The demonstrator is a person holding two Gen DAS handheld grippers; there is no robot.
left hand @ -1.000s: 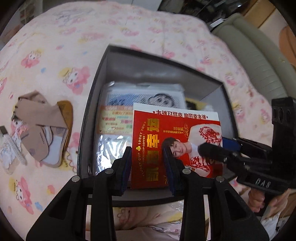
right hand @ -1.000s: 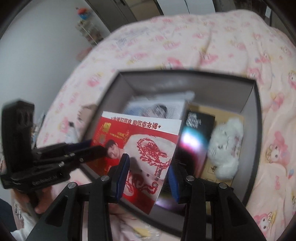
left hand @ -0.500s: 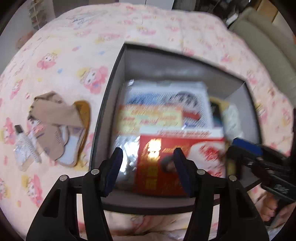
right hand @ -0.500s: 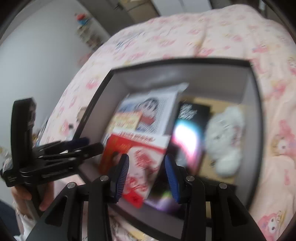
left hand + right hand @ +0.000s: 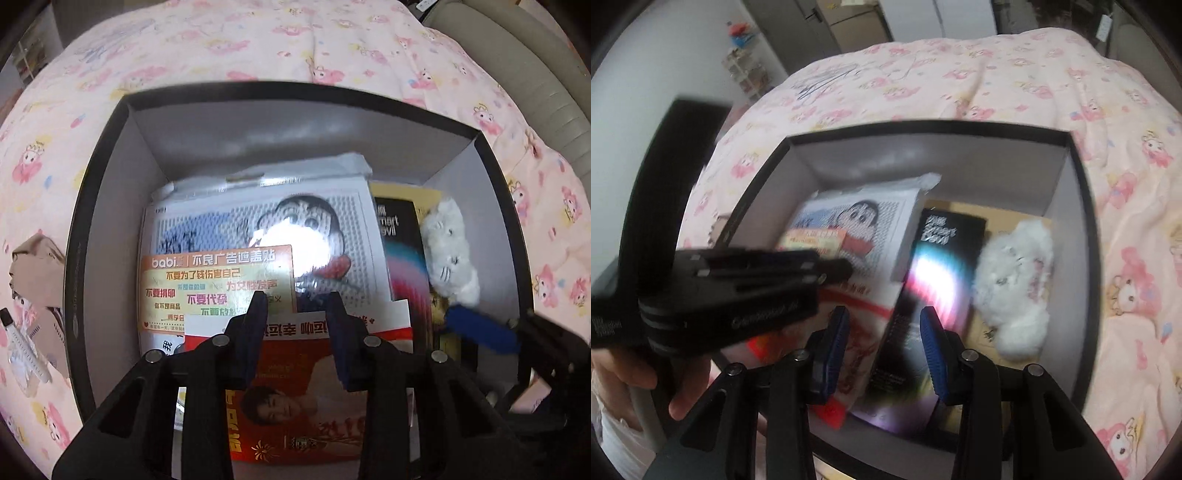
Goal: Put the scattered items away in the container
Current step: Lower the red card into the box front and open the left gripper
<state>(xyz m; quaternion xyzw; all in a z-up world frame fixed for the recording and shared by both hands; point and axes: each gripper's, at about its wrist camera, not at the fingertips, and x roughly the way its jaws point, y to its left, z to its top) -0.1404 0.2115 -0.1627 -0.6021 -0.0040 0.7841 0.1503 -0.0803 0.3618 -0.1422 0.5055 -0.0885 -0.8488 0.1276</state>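
A black open box (image 5: 92,221) sits on the bed. It holds a cartoon-print pack (image 5: 295,221), an orange sticker sheet (image 5: 218,280), a black carton with a rainbow print (image 5: 402,266), a white plush (image 5: 448,251) and a red card (image 5: 295,406) lying loose at the near side. My left gripper (image 5: 297,325) hovers over the red card; its jaws are closing with nothing pressed between the pads. My right gripper (image 5: 884,325) stands open above the card's edge and the black carton (image 5: 934,280), holding nothing. Beige socks (image 5: 37,266) and a small clear bottle (image 5: 22,350) lie outside, left of the box.
A pink cartoon-print quilt (image 5: 1034,81) covers the bed around the box. A grey-green padded edge (image 5: 517,74) runs along the far right. A hand (image 5: 683,387) holds the left gripper's handle at the box's near-left corner. Cupboard doors (image 5: 849,22) stand behind the bed.
The left gripper let go of the red card, which now lies flat in the box, and moved in over the box. Its jaws widened, then narrowed again. The right gripper barely moved.
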